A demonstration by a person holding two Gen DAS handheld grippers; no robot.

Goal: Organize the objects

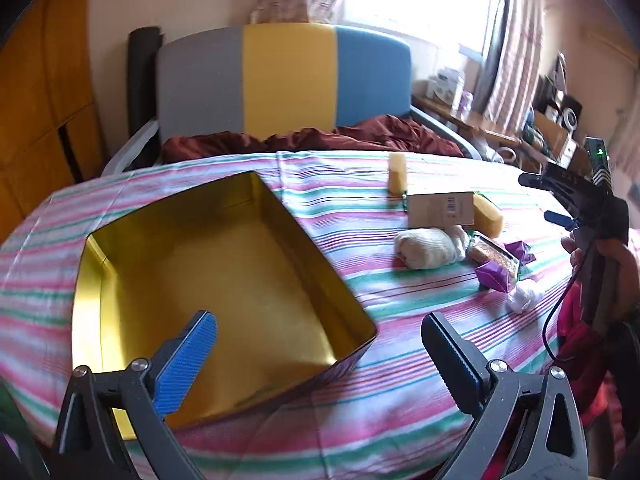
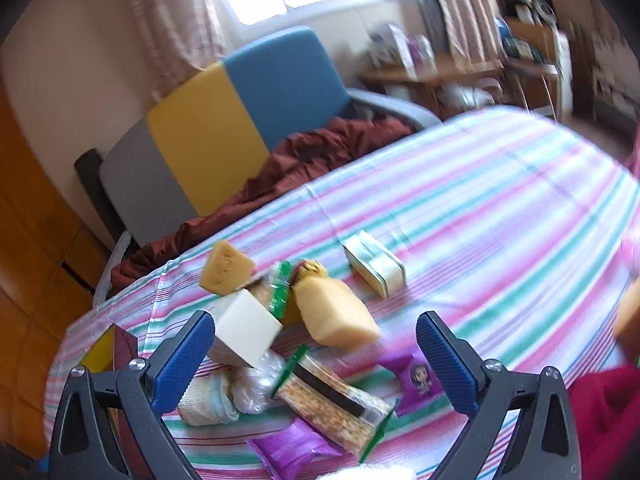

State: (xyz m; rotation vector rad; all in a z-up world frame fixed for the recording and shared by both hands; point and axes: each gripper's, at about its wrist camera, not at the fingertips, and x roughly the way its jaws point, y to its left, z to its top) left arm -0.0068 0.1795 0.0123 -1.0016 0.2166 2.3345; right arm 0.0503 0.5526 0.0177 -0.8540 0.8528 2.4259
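Observation:
An open gold-lined tin box (image 1: 208,280) sits empty on the striped tablecloth (image 1: 400,380). My left gripper (image 1: 320,356) is open and empty, above the box's near right corner. To the right lies a heap: a cardboard box (image 1: 440,210), yellow sponges (image 1: 398,174), a rolled cream sock (image 1: 426,248), a snack pack (image 1: 492,254) and purple packets (image 1: 494,276). My right gripper (image 2: 316,350) is open and empty, just above that heap: snack pack (image 2: 336,404), yellow sponge (image 2: 336,312), white box (image 2: 246,332), purple packets (image 2: 292,448), sock (image 2: 208,400). A small tin (image 2: 374,266) lies beyond.
A sofa (image 1: 280,80) with grey, yellow and blue back panels and a dark red blanket (image 1: 320,140) stands behind the table. A cluttered wooden shelf (image 1: 540,120) is at the far right. The right gripper's body (image 1: 588,208) shows in the left wrist view.

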